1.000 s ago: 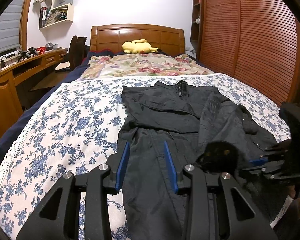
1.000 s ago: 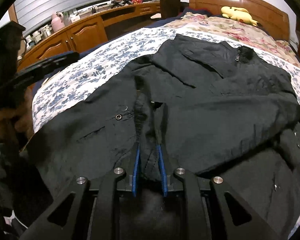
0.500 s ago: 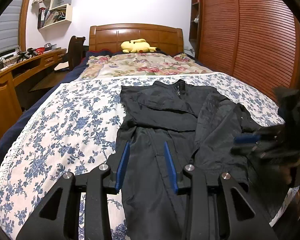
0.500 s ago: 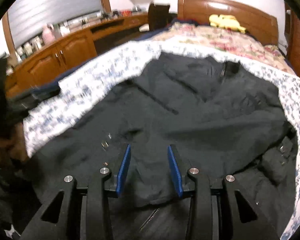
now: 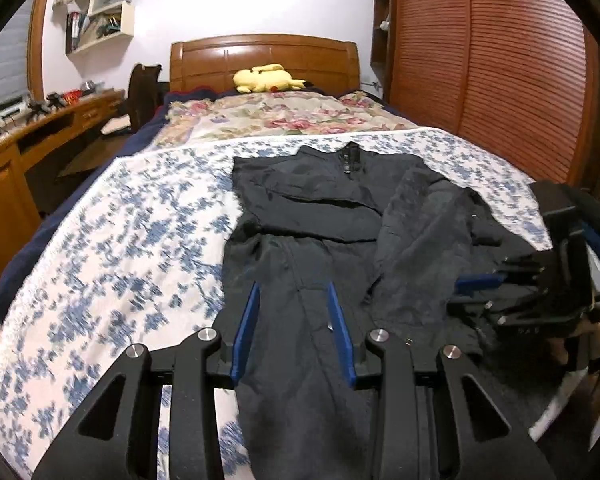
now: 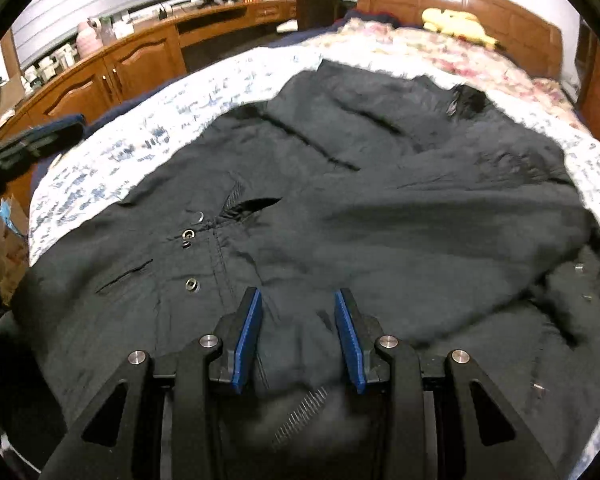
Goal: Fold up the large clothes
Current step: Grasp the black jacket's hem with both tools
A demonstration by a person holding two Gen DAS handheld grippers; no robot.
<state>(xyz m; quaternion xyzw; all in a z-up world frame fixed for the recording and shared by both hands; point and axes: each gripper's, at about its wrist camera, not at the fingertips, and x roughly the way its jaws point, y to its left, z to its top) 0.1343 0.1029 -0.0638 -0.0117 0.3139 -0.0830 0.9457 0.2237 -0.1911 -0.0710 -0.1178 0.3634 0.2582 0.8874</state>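
Bedroom light is dim over the blue-flowered bed (image 5: 112,240), where the black jacket (image 5: 324,216) lies spread, its right sleeve folded slackly across the front. Both the left tool (image 5: 294,324) and right tool (image 6: 298,332) hover open above the hem, gripping nothing. I judge the slippery cloth may slide and undo that fold if one pinch catches a single layer.

Jacket (image 5: 320,216) on the bed (image 5: 132,240), toy (image 5: 266,78) behind.
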